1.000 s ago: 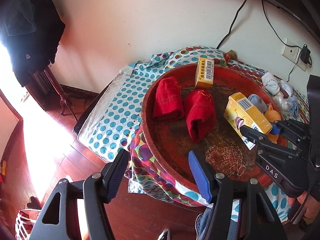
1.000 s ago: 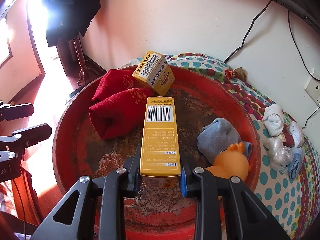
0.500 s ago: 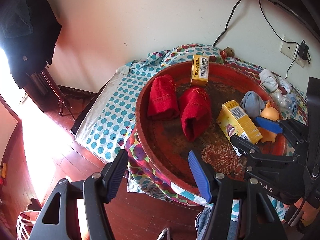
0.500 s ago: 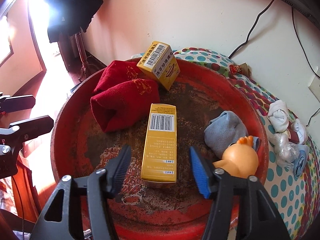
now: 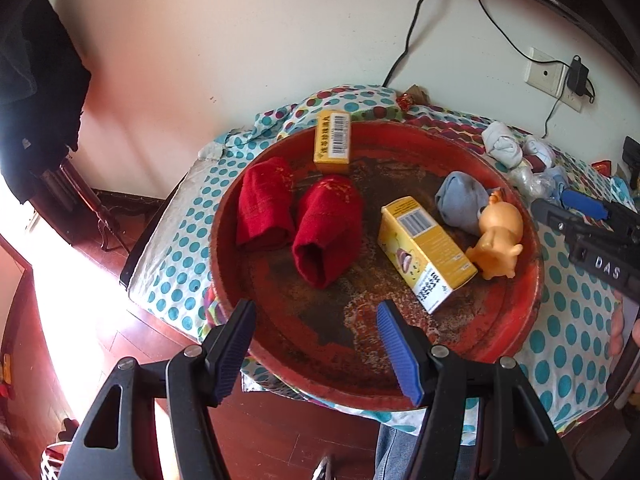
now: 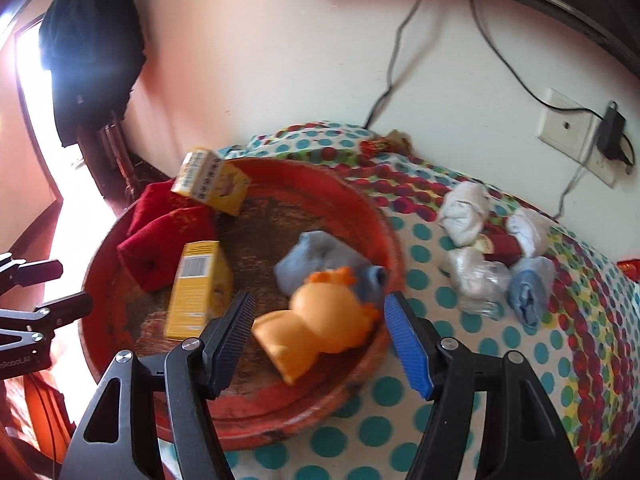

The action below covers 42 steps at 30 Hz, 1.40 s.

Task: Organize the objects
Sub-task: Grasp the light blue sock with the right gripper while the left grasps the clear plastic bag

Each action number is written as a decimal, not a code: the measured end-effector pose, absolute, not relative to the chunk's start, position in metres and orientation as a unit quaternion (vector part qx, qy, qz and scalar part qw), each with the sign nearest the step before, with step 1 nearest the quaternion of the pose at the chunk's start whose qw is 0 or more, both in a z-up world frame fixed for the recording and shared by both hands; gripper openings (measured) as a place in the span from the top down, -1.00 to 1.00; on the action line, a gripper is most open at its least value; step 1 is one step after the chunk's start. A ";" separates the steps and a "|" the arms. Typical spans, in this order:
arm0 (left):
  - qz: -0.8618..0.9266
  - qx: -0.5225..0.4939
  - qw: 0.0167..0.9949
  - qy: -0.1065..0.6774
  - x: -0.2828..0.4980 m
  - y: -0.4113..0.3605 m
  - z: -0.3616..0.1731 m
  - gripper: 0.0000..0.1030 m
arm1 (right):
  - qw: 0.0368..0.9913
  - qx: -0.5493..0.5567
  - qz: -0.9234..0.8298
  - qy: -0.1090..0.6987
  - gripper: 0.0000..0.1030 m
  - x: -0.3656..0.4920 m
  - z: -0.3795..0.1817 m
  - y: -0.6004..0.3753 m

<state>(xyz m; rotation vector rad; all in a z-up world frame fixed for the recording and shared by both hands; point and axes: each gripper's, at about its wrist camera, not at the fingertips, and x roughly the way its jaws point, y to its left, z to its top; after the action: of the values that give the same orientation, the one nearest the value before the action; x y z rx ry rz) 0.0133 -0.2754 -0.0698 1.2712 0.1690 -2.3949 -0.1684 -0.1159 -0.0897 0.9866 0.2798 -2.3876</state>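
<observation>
Inside the round red tray (image 5: pixel 224 240), left to right: two rolled red cloths (image 5: pixel 296 220), one yellow box (image 5: pixel 333 142) at the far rim, another yellow box (image 5: pixel 426 252) lying mid-tray, grey sock (image 5: pixel 460 202), orange toy duck (image 5: pixel 498 236). Left gripper (image 5: pixel 316 344) released, empty, over the near rim. Right gripper (image 6: pixel 320 340) just opened, holding nothing, above the duck. Left to sort, probably: white sock bundles (image 6: pixel 466 212) and blue sock (image 6: pixel 528 296) on the tablecloth's right side; nothing blocking.

Both wrist views look steeply down, close, sharing red tray (image 5: pixel 532 264) (image 6: pixel 394 240) from opposite sides.
</observation>
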 end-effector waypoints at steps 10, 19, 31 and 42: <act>-0.882 0.455 0.122 0.022 -0.057 -0.203 -0.052 -0.25 | 0.119 0.399 -0.908 0.040 -0.27 -0.265 -0.114 0.013; -0.885 0.462 0.053 -0.012 -0.158 -0.124 -0.059 -0.25 | 0.144 0.434 -0.889 0.014 -0.47 -0.320 -0.151 0.009; -0.859 0.499 0.101 0.055 -0.254 -0.114 -0.109 -0.25 | 0.134 0.403 -0.905 0.038 0.32 -0.289 -0.145 0.083; -0.844 0.510 0.139 0.093 -0.274 -0.113 -0.157 -0.25 | 0.125 0.419 -0.899 0.034 0.27 -0.281 -0.161 0.120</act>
<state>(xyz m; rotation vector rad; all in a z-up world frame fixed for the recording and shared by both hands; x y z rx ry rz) -0.2743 -0.1131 -0.1571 1.4750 0.2692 -2.4396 -0.2810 0.1200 -0.1606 1.2202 0.1003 -2.6179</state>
